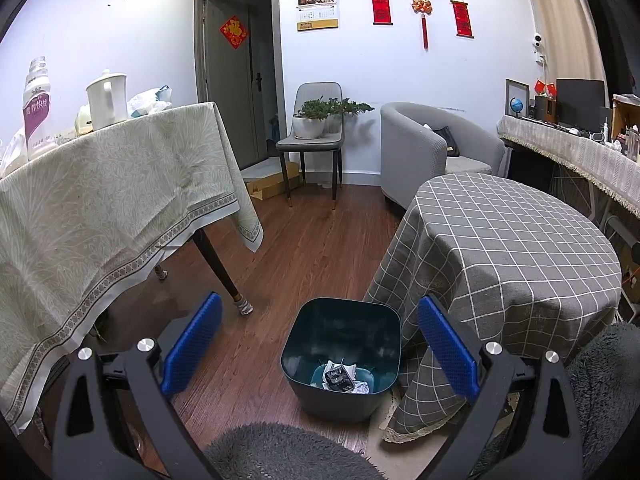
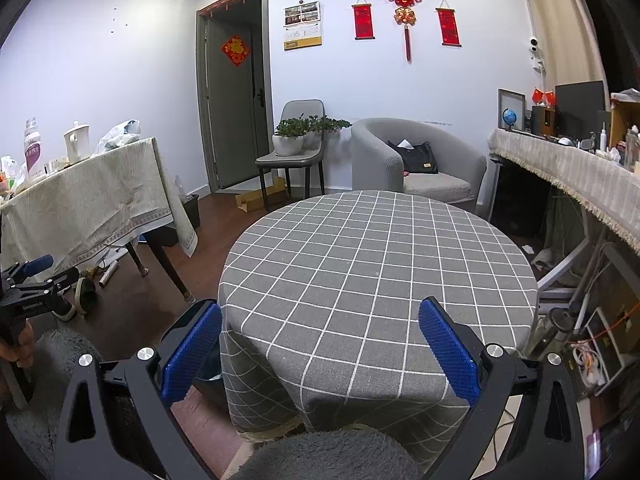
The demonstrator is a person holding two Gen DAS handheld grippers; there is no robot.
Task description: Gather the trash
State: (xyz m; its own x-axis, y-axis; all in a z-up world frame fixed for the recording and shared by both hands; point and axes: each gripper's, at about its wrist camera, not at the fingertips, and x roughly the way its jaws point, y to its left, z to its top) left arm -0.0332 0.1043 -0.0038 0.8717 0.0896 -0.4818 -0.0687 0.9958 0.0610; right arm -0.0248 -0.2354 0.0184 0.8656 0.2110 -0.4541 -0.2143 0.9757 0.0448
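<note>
Left tool [image 1: 320, 344] is spread wide, nothing between its blue pads [image 1: 192, 344], and hangs over the dark teal bin [image 1: 342, 356]. The bin stands on the wood floor [image 1: 280, 248], against the hanging edge of the grey checked cloth on the round bench [image 1: 500, 248]. Trash [image 1: 342, 378] lies at the bin's bottom: crumpled white paper and a dark wrapper (label too small to read). Right tool [image 2: 320, 344] is also wide and empty, pointed across the round bench top. In the right wrist view, a hand [image 2: 18, 344] holds the left tool at the frame's left edge. A second bench [image 1: 100, 192] with a pale patterned cloth stands on the left.
</note>
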